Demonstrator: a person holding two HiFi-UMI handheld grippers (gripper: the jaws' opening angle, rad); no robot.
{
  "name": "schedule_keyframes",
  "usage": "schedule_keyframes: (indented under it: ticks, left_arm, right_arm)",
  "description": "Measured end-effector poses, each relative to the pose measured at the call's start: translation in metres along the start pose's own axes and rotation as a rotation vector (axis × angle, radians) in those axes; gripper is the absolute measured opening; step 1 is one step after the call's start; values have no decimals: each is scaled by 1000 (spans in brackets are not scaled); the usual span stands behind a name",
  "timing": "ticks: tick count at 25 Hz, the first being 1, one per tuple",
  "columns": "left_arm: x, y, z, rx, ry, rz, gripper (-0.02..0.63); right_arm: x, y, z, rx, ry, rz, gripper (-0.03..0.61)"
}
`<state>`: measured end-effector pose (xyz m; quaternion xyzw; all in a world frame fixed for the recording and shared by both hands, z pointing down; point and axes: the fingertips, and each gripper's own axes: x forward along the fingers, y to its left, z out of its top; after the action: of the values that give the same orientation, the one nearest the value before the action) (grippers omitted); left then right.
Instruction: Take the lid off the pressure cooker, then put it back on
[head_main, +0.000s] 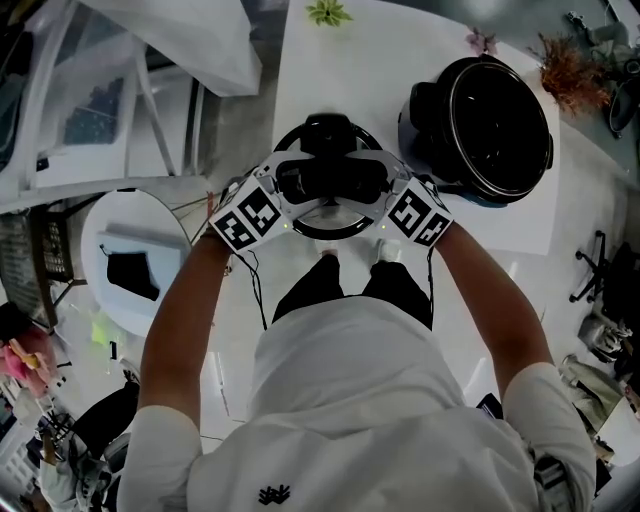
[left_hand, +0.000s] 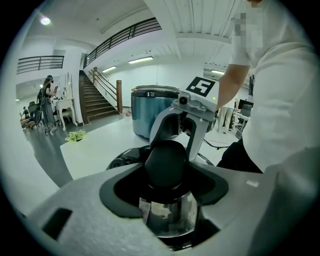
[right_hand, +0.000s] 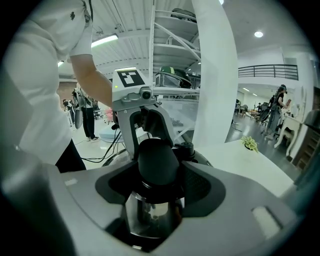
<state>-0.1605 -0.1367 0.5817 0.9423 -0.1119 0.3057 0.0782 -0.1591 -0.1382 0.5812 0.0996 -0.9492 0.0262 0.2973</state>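
Here it is: the lid (head_main: 326, 130) is clamped by its black handle (head_main: 330, 178), left gripper (head_main: 292, 185) and right gripper (head_main: 372, 185) on opposite ends, jaws wide; the open cooker pot (head_main: 495, 125) is seen just beside.

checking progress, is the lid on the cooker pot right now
No, the lid is off to the left of the pot, whose dark inside lies open.

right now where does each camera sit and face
Head view: on the person's head, facing steeply down at the lid; shirt and both arms show.
Left gripper view: on the left gripper, facing the right gripper and pot; arm shows.
Right gripper view: on the right gripper, facing the left gripper; shirt shows.
Shared: both gripper views show the clamped handle.
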Motion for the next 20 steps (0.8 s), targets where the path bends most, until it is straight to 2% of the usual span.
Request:
schedule_keyframes:
  ticks: [5,20]
  left_arm:
    - [6,-4,-9,2,7,-6,264]
    - [1,-2,-14,-3,12,29,276]
  right_arm:
    - [2,1,-8,-37,29,-6,282]
    - [-3,0,-12,-41,37,-14,287]
